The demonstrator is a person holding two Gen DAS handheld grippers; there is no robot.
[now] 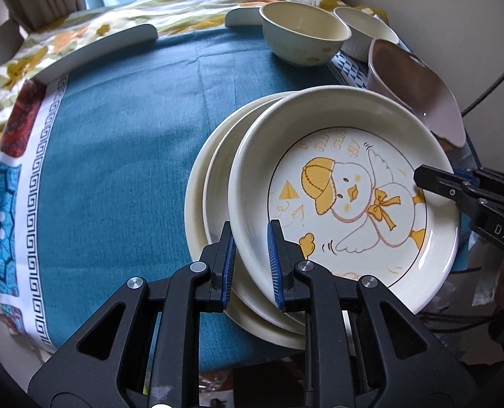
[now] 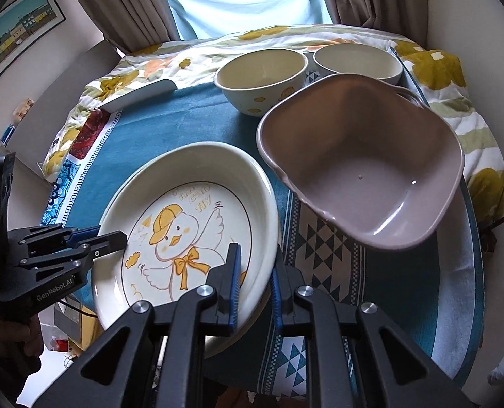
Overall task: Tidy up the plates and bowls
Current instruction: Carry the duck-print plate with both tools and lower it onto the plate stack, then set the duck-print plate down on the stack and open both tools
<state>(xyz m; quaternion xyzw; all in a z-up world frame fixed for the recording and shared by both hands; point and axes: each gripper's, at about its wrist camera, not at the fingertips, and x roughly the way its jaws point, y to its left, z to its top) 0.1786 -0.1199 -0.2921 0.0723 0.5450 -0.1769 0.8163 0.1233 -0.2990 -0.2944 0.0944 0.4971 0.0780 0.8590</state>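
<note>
Atop plate stack (image 1: 197, 210), duck plate (image 1: 347, 183); mauve basin (image 2: 364, 163) empty.

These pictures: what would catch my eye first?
The duck plate, topmost of a stack on the blue cloth, with the left gripper and right gripper each straddling its rim. Right of it sits a mauve tub, with two cream bowls behind.
</note>
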